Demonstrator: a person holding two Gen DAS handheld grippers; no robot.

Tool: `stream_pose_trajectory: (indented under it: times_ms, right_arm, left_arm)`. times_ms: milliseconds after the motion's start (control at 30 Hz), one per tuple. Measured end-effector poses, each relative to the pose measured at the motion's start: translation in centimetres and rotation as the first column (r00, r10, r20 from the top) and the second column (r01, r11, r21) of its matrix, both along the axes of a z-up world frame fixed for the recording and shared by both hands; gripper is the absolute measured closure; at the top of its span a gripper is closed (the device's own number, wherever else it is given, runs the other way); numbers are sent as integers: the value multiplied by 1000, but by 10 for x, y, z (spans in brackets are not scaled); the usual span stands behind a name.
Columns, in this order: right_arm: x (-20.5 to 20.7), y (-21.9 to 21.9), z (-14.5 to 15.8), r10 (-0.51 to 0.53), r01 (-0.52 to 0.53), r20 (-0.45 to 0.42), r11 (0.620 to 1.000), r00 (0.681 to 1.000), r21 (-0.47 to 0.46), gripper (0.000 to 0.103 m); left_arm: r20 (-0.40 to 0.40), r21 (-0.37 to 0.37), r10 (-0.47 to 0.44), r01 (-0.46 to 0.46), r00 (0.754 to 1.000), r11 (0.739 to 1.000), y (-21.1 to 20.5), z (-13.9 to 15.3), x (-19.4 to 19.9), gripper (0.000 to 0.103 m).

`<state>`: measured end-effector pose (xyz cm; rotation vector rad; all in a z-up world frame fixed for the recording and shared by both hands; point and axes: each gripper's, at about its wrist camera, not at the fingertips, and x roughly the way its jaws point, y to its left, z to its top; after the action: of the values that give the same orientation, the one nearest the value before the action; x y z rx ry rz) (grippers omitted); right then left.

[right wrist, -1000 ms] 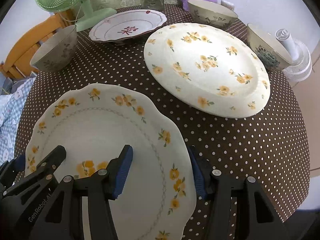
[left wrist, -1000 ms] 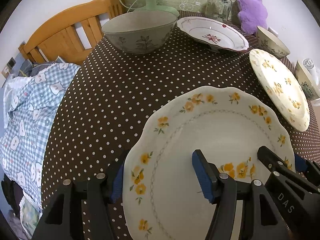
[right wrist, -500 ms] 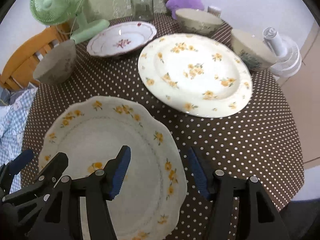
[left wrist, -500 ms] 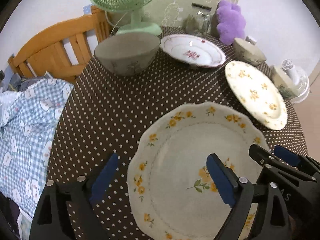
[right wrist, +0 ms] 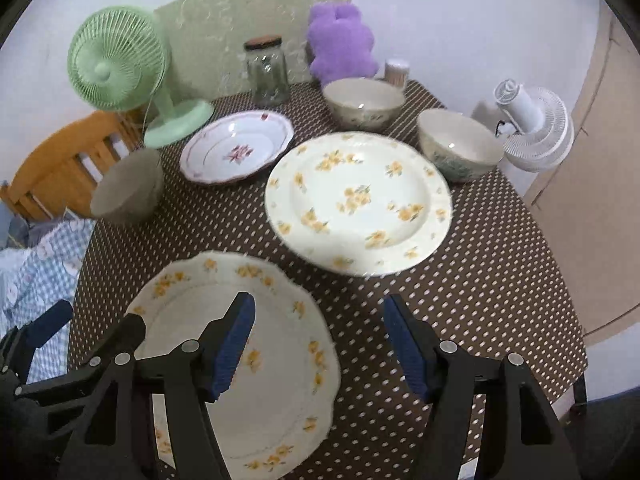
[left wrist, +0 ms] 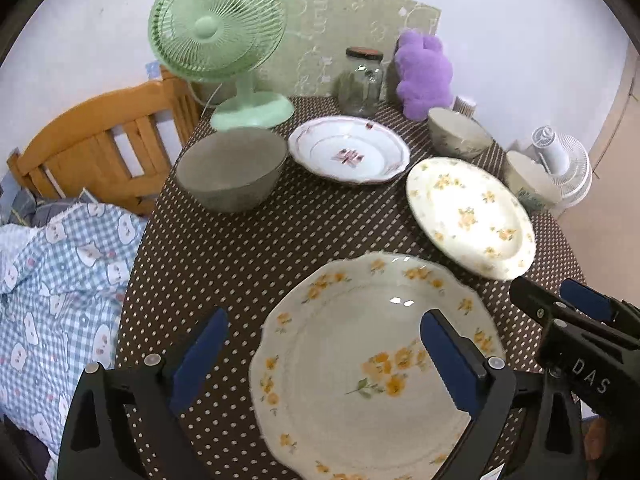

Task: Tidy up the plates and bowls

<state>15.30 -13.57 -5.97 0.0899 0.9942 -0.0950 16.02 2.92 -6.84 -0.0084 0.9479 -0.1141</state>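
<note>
Both grippers have pulled back and up. The left gripper (left wrist: pixel 324 354) gapes wide over the scalloped plate's (left wrist: pixel 368 364) left rim (no contact now); the right gripper (right wrist: pixel 320 344), equally open, hangs beside its right rim on the dotted tablecloth (right wrist: pixel 480 280).

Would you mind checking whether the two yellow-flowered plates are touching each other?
Apart. The right wrist view shows a strip of dotted tablecloth between the scalloped plate and the round plate; the left wrist view shows the same gap.

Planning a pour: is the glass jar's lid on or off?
On. The clear glass jar wears its dark round lid, standing upright.
</note>
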Motion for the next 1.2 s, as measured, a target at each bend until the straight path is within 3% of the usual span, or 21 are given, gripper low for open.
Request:
stream_pose_trajectory:
  times_ms: [300,700,1200]
  right_arm:
    - [20,-45,9,-14,15,23,999,1000,-44,33]
    - [63,-99,-1,-23,23,16,999,1000,-25,33]
    - [118,-124,-45,-26,27,-45,999,999,20,33]
  left_arm:
    - [44,-5,4,-4,999,1000,-43,13,26,5]
    - [28,2,57,-57,998,998,-94,2,60,7]
    - [9,65,64,-64,998,996,-125,-34,116,11]
